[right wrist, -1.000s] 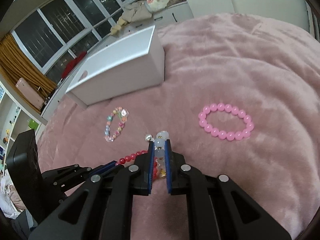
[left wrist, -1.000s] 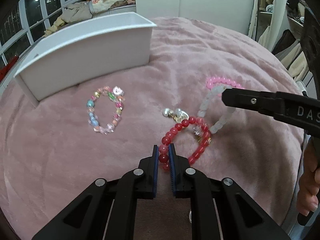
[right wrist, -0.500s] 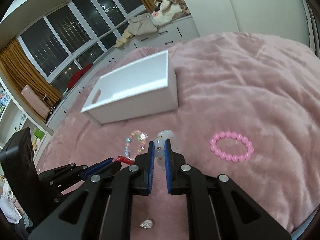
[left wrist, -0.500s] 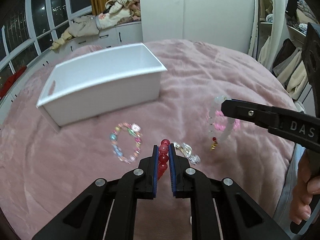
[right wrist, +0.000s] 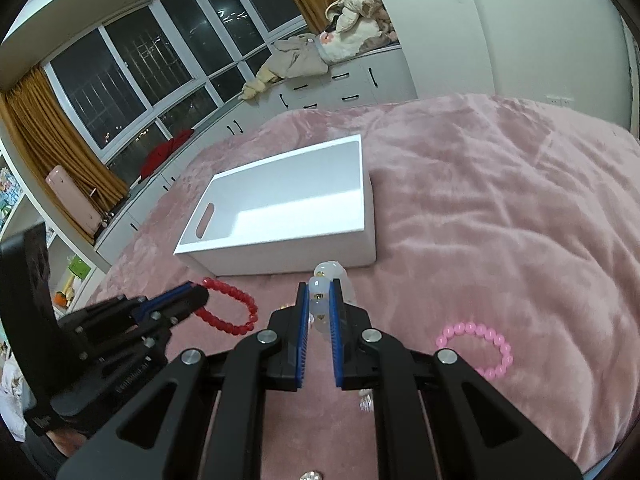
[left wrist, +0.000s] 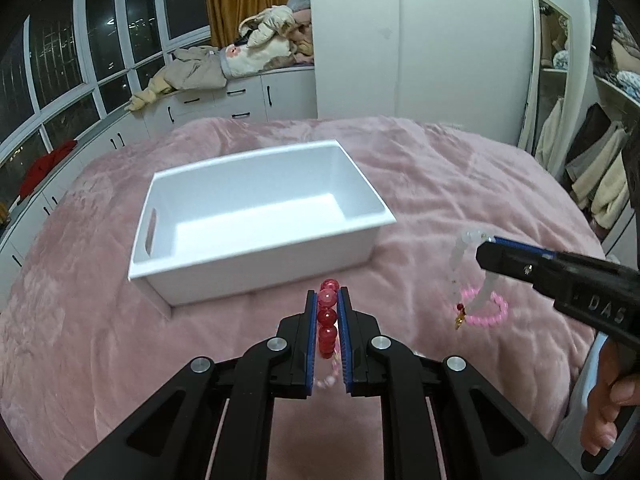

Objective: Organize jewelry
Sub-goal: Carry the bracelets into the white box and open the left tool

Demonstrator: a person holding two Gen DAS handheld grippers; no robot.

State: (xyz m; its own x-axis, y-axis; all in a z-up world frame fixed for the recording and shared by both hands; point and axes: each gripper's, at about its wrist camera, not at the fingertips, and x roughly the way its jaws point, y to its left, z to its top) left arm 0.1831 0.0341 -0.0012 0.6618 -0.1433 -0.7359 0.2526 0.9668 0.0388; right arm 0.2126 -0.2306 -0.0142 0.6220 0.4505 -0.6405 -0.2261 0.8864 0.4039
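Note:
My left gripper (left wrist: 328,300) is shut on a red bead bracelet (left wrist: 327,320) and holds it in the air in front of the white bin (left wrist: 256,216); the bracelet hangs as a loop in the right wrist view (right wrist: 232,308). My right gripper (right wrist: 319,292) is shut on a milky white bead bracelet (right wrist: 320,304), which dangles with a small gold charm in the left wrist view (left wrist: 460,264), right of the bin. The bin (right wrist: 280,208) is open-topped and empty.
A pink bead bracelet (right wrist: 480,348) lies on the pink blanket (right wrist: 500,220) at the right; it also shows in the left wrist view (left wrist: 490,312). A small silver piece (right wrist: 310,475) lies near the bed's front edge. Cabinets and windows stand behind the bed.
Both grippers have lifted their bracelets off the blanket and risen toward the bin. The bin's inside now shows. The multicoloured bracelet has dropped out of view.

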